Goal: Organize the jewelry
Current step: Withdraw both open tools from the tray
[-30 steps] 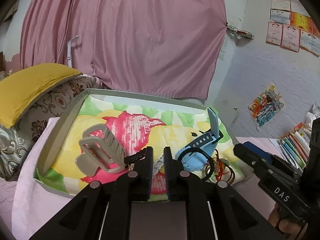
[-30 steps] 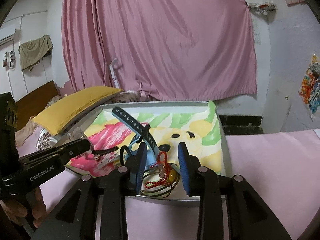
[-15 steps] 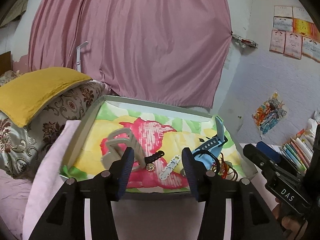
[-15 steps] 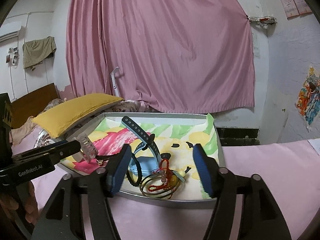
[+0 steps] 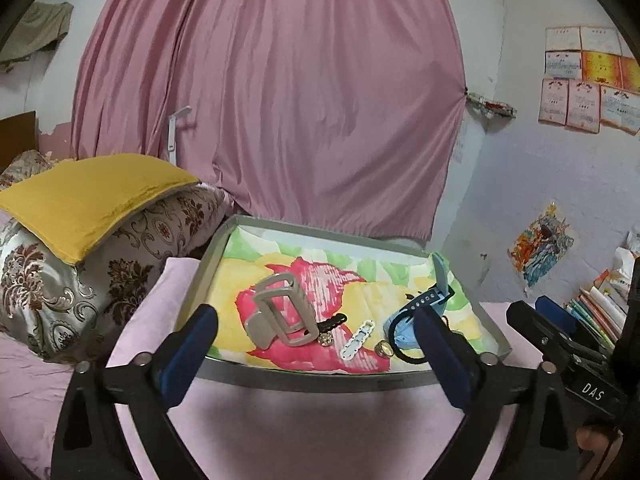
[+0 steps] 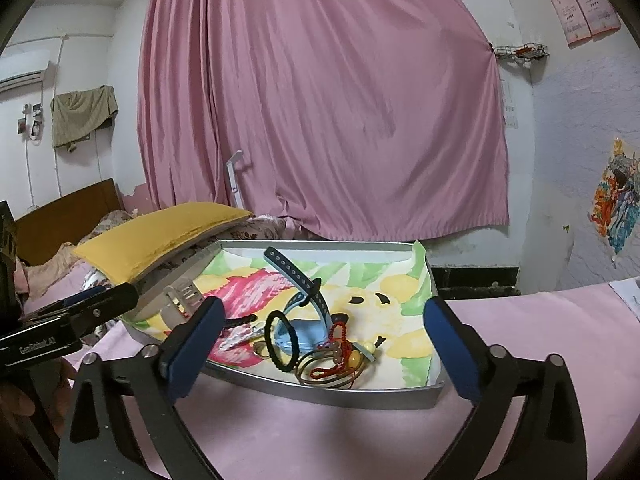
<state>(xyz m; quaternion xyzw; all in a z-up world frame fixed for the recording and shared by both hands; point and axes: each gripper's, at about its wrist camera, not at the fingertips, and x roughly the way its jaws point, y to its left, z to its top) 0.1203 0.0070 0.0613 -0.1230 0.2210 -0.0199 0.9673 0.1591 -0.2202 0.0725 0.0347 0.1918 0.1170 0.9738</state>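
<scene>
Now: both grippers spread wide before the jewelry tray

Both grippers hover over the pink bed [image 5: 280, 432], just short of the near rim of the grey tray [image 5: 320, 380]. The left gripper [image 5: 316, 356] has just been opening; its blue fingers [image 5: 192, 348] stand far apart with nothing clamped between them. The right gripper [image 6: 324, 344] has likewise just been opening, and it too grips nothing.

Inside the tray, on a flowered liner, a grey hair claw [image 5: 280, 312] lies toward the left edge. A white clip [image 5: 358, 338] and a ring [image 5: 382, 347] sit near the front rim. Toward the right corner rest a blue watch [image 6: 304, 292], a black hair tie [image 6: 282, 340], red beads [image 6: 336, 350] and gold bangles [image 6: 332, 376].
</scene>
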